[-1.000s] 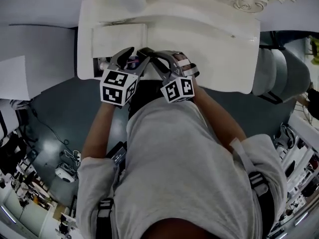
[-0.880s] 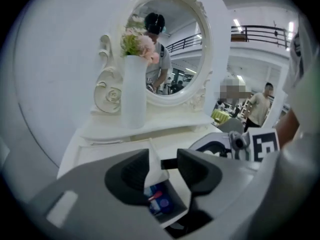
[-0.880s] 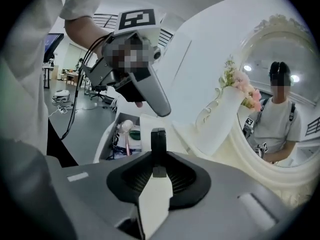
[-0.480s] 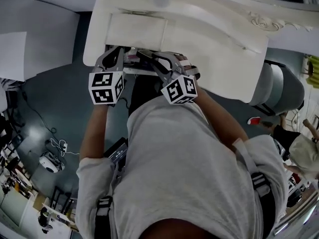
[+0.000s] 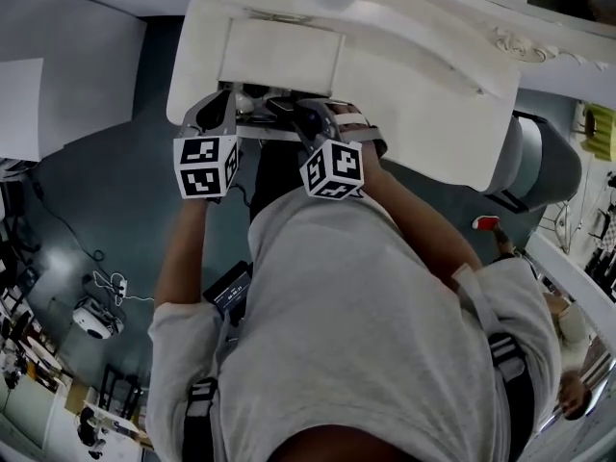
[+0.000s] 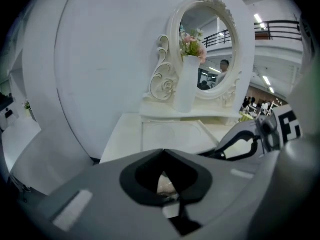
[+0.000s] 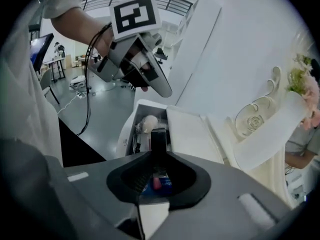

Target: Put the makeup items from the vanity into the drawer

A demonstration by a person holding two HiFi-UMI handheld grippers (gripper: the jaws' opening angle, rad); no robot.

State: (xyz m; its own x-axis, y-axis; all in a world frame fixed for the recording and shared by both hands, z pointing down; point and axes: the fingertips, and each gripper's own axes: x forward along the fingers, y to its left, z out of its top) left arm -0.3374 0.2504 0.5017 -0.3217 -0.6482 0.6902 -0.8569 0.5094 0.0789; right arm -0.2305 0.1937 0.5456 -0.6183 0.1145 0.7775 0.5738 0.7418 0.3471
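Observation:
The white vanity [image 5: 414, 56] has its drawer [image 5: 258, 133] pulled out at the front left, with several small items inside. My right gripper [image 5: 286, 106] reaches over the drawer, shut on a slim black makeup stick [image 7: 158, 136] that stands up between its jaws [image 7: 156, 156]. Below it in the drawer [image 7: 125, 129] lie a white puff [image 7: 148, 123] and a blue item [image 7: 164, 184]. My left gripper [image 5: 221, 104] hangs at the drawer's left end, shut with nothing in it [image 6: 162, 154]. In the right gripper view it [image 7: 150, 81] hovers above the drawer.
An oval mirror [image 6: 210, 44] and a white vase with pink flowers [image 6: 186, 86] stand at the back of the vanity top. A grey chair [image 5: 539, 157] is at the vanity's right. Cables and gear lie on the dark floor [image 5: 96, 210] to the left.
The left gripper's jaws, open a second ago, have closed empty, and it has moved to the drawer's left end. The right gripper has shifted left over the drawer with the stick.

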